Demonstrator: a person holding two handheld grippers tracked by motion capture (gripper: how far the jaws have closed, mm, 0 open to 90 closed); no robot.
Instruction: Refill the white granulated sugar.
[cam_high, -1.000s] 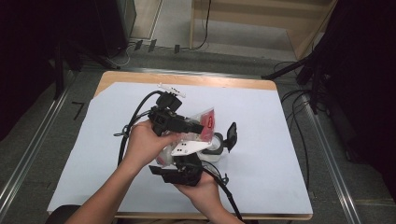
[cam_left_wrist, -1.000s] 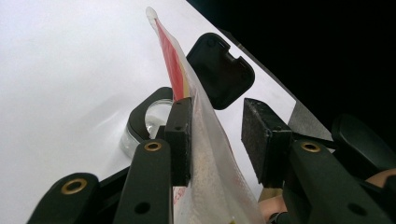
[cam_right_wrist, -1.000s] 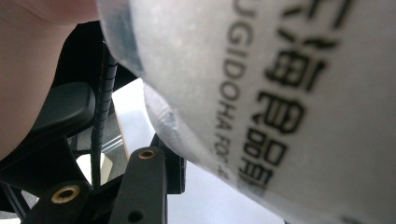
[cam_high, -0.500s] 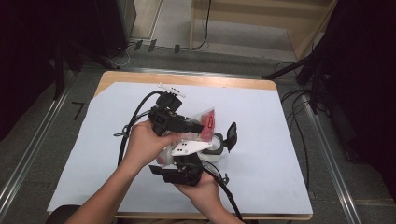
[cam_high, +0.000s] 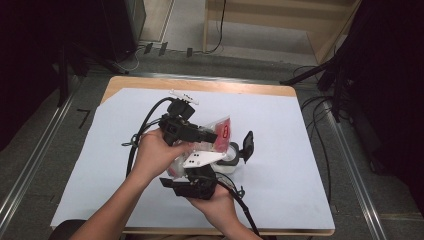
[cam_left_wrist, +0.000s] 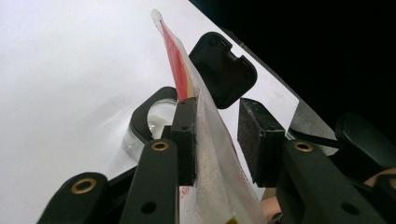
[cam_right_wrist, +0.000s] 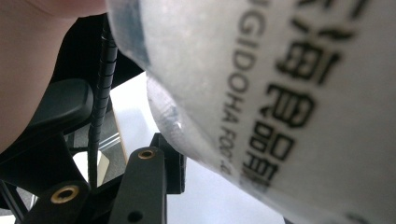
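Plastic bag (cam_left_wrist: 210, 154) sits between left gripper (cam_left_wrist: 217, 140) jaws, which just closed a bit but aren't clamped, right gripper (cam_right_wrist: 196, 163) grip unclear, so pour into jar (cam_left_wrist: 149, 123) prob. near.

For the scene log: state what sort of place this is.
Probably a lab or recording workspace: a small table covered in white paper, cables trailing over a grey floor, dark screens either side, and a wooden frame behind.

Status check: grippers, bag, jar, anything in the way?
Left gripper jaws closing around bag, right pad clear. Right gripper under bag's bottom, grip unclear. Open jar beneath. Nothing blocking.
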